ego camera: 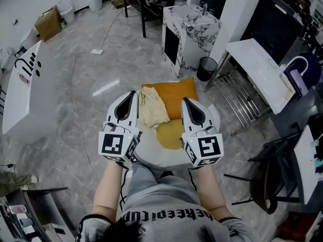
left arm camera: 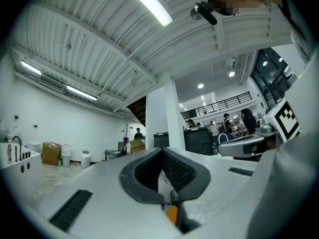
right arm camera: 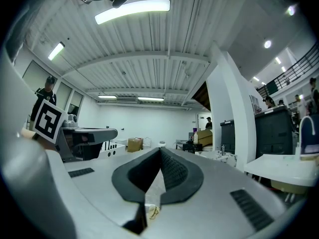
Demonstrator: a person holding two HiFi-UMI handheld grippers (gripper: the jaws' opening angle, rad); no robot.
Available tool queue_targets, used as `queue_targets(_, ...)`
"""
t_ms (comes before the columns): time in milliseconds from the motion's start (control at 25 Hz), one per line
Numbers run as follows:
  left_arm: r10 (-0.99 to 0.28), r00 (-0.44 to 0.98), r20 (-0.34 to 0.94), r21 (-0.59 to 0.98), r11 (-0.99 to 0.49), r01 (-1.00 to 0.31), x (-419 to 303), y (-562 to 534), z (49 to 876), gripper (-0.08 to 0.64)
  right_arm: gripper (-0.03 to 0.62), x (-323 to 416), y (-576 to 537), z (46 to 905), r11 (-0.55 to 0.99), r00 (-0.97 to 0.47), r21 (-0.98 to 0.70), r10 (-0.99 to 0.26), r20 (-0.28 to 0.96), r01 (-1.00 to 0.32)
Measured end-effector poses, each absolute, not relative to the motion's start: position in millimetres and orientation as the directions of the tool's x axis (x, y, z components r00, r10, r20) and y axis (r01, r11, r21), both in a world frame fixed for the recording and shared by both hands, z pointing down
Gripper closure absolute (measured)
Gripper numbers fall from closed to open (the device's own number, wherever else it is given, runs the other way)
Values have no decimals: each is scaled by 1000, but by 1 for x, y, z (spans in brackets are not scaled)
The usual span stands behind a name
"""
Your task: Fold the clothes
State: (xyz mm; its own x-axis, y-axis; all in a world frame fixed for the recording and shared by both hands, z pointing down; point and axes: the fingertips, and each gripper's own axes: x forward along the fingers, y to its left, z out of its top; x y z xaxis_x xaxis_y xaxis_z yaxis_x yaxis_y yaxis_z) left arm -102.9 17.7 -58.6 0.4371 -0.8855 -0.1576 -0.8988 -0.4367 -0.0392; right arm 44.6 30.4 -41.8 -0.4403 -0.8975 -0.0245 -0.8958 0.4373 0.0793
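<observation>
- Starting near: gripper states?
- Left gripper [ego camera: 132, 94] has its jaws together with nothing between them, as its own view shows [left arm camera: 162, 151]. Right gripper [ego camera: 184, 101] is the same, pads meeting and empty [right arm camera: 160, 151]. Both are held up side by side, well apart, tips pointing far, above the round white table [ego camera: 151, 158].
- Clothes?
- On that table, between and below the two grippers, neither gripper touching them. A yellow garment [ego camera: 169, 133] lies nearest. A crumpled cream garment [ego camera: 153, 107] is just left of centre, and an orange garment [ego camera: 172, 95] is behind it, far-right.
- Farther out?
- A black waste bin [ego camera: 206, 68] is on the grey floor beyond the table, then a marble-patterned cabinet [ego camera: 190, 29]. A cardboard box [ego camera: 49, 23] is far left.
</observation>
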Motion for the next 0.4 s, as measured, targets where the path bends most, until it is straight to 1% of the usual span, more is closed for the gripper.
queue_targets(120, -892, 429, -142, -24, -430, -902, -102, 21, -56, 557, 591, 44, 34, -40, 440, -443, 80, -896, -26, -894)
queue_targets(400, -880, 443, -171, -13, -448, -894, -92, 28, -61, 555, 591, 47, 43, -44, 445, -448, 79, -894, -30, -892)
